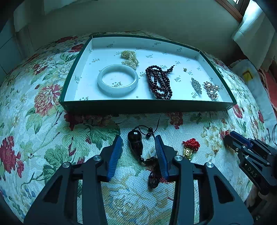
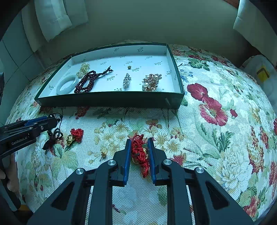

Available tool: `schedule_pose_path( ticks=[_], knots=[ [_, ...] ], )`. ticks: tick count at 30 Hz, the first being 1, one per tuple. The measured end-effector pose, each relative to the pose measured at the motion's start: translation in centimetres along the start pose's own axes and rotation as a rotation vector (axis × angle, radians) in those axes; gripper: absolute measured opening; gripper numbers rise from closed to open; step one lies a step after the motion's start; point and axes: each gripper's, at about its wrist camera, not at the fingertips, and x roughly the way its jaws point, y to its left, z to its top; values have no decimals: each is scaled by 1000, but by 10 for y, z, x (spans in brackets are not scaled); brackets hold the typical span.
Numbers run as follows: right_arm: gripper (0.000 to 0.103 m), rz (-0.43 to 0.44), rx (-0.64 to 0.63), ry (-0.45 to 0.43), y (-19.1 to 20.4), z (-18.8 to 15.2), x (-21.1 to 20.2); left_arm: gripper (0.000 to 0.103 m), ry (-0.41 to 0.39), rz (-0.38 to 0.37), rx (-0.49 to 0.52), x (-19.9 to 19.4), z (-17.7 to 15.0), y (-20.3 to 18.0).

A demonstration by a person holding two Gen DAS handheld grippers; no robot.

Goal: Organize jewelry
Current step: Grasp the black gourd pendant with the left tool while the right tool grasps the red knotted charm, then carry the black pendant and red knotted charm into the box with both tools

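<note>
floral cloth covers the whole work surface, white quilted weave printed with red blooms and green leaves; large red flower lies right of the box in the right wrist view; plain pale wall runs behind the surface; white curtain hangs at upper right, wooden frame edge beside it; second pale curtain hangs at upper left in the right wrist view; translucent bag with a yellow patch sits off the right edge, contents unclear.
</note>
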Motion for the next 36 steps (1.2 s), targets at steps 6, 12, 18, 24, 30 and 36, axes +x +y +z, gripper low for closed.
schedule_pose_path(
  ticks=[6,12,18,24,30,36],
  knots=[
    [19,4,6,4,-1,-1,2,18,-3,4,16,1,0,1],
    [19,4,4,5,-1,0,2,17,-2,-4,22,1,-1,2],
    [19,4,3,5,-1,0,2,17,1,-4,26,-1,-2,2],
    [19,5,3,1,0,0,0,17,-5,-4,31,-5,-4,3],
    [19,6,1,-13,2,3,-6,16,-26,-11,39,-19,-4,3],
    [19,8,0,-24,4,5,-11,17,-48,-21,44,-32,-4,2]
  ],
)
